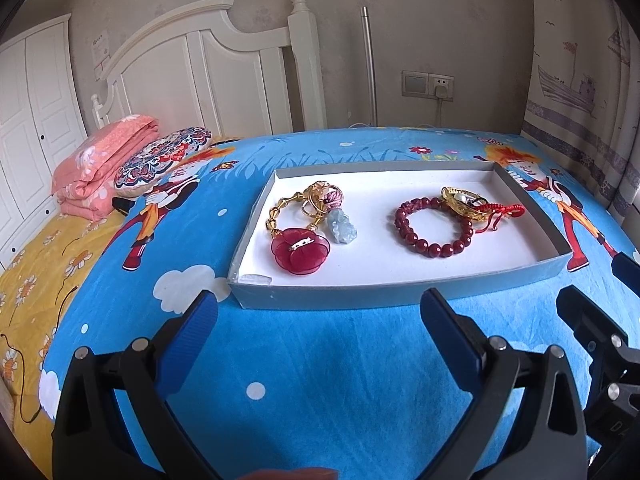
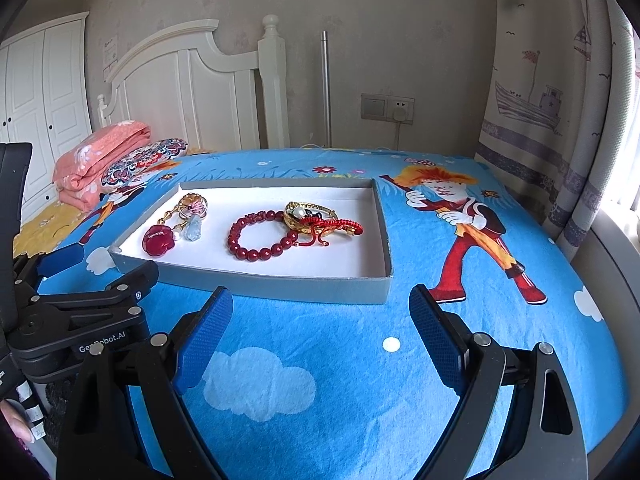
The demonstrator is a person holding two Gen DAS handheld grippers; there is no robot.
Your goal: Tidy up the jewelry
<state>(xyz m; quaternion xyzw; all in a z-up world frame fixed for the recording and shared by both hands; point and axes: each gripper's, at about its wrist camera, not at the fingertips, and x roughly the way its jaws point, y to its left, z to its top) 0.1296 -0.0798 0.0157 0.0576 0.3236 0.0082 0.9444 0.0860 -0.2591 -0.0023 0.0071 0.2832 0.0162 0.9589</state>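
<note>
A shallow grey tray [image 1: 400,294] [image 2: 248,286] with a white floor lies on the blue bedspread. At its left lie a red flower charm on a gold chain [image 1: 301,251] [image 2: 159,242] and a pale blue jade pendant [image 1: 341,229] [image 2: 193,229]. To the right are a dark red bead bracelet [image 1: 434,226] [image 2: 262,236], a gold bangle [image 1: 460,200] [image 2: 310,216] and a red cord bracelet [image 1: 502,213] [image 2: 340,226]. My left gripper [image 1: 318,312] and right gripper [image 2: 320,306] hover before the tray's near wall, both open and holding nothing.
A folded pink quilt [image 1: 104,168] and a patterned cushion [image 1: 164,160] rest at the left by the white headboard [image 1: 208,76]. A curtain [image 2: 560,100] hangs at the right. The right gripper's arm [image 1: 596,336] shows at the left view's right edge.
</note>
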